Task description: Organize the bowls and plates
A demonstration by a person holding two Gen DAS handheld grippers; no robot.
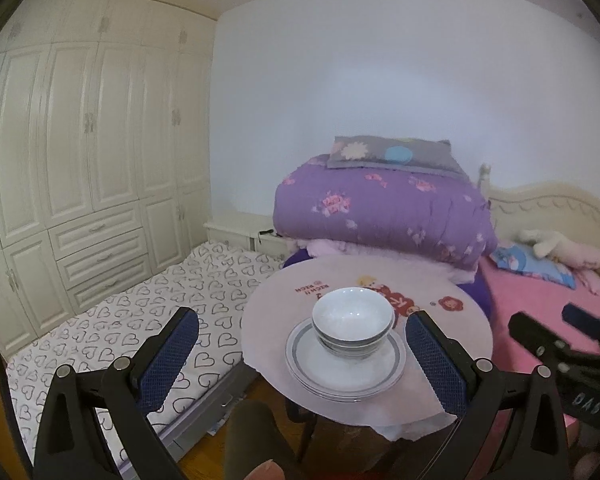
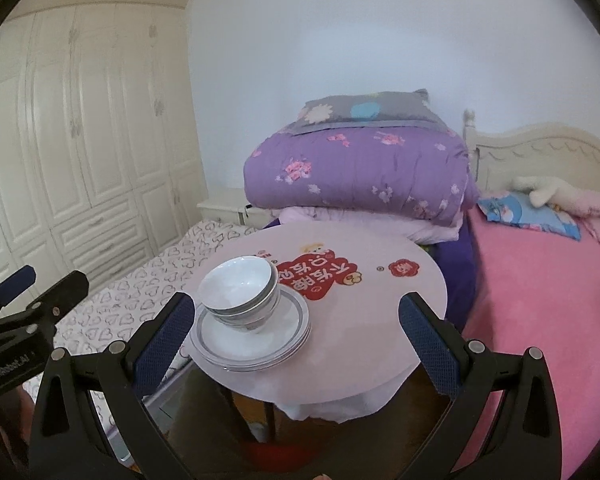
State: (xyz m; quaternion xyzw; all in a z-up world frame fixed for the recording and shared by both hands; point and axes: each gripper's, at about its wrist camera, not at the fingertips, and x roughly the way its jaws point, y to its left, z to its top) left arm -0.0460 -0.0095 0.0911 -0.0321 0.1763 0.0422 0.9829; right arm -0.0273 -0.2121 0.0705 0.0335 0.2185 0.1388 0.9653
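Note:
White bowls (image 1: 353,320) (image 2: 239,293) with grey rim bands sit nested on a stack of white plates (image 1: 346,376) (image 2: 252,340), near the front edge of a small round table (image 1: 452,308) (image 2: 380,320). My left gripper (image 1: 302,338) is open, held back from the table, its blue-padded fingers flanking the stack in view and touching nothing. My right gripper (image 2: 294,322) is open too, empty, in front of the table with the stack toward its left finger. The right gripper also shows at the right edge of the left wrist view, and the left gripper at the left edge of the right wrist view.
The table wears a pale cloth with red cartoon prints. Behind it lie a folded purple quilt (image 1: 380,204) and a pillow. A pink bed (image 2: 540,300) is on the right, a heart-print mattress (image 1: 140,320) on the left, a cream wardrobe (image 1: 80,140) beyond.

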